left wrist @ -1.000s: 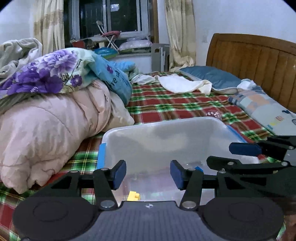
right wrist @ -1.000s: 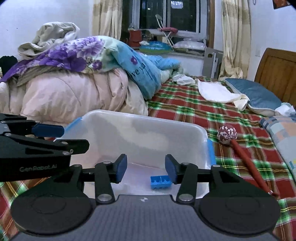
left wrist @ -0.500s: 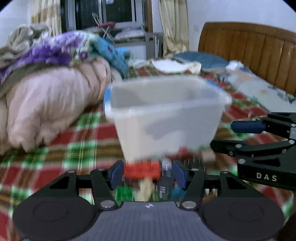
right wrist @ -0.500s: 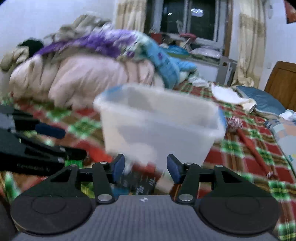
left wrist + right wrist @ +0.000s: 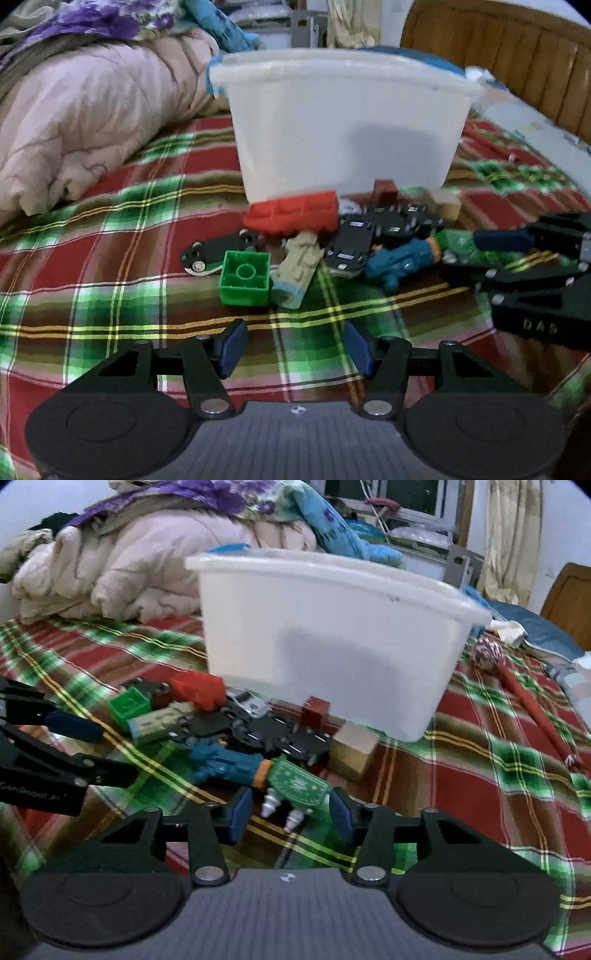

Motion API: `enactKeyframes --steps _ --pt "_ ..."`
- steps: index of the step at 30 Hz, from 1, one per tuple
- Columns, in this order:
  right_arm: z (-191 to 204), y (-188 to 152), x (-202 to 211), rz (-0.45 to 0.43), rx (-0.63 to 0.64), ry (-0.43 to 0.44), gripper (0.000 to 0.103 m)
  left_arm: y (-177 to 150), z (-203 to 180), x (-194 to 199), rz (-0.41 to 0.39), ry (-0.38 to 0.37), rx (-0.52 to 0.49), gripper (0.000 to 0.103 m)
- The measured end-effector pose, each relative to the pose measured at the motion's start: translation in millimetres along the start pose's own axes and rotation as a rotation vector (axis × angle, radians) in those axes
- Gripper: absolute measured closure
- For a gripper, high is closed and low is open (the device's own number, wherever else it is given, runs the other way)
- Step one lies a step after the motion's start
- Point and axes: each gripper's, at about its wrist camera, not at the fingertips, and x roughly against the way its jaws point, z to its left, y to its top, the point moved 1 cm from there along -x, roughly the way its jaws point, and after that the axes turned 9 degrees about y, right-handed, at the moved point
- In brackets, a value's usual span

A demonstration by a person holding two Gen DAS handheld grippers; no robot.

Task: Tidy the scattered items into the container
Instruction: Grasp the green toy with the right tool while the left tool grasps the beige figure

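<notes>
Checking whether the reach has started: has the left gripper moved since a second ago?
Yes. The left gripper has come down: before it looked over the white bin's rim, now it faces the bin's side wall and the toys below it.

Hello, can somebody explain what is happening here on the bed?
A person with a claw in each hand is tidying toys into the white plastic bin. The toy pile lies on the plaid bedspread in front of the bin. The left claw is open and empty; the right claw is closing around the green toy figure, not yet gripping.
</notes>
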Motion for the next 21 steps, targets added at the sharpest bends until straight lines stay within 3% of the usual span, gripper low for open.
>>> enactKeyframes --steps 7,11,21 --pt "-16.9 -7.4 -6.9 -0.02 -0.088 -0.011 0.066 18.0 3.4 -21.3 -0.028 -0.051 -0.013 0.041" --pt "-22.1 -5.2 -9.3 -0.036 -0.105 -0.013 0.066 27.8 0.3 -31.7 -0.042 -0.105 -0.029 0.044" --pt "-17.3 -14.7 -1.1 -0.075 -0.078 0.012 0.067 -5.6 -16.3 -10.3 -0.076 -0.15 -0.033 0.048"
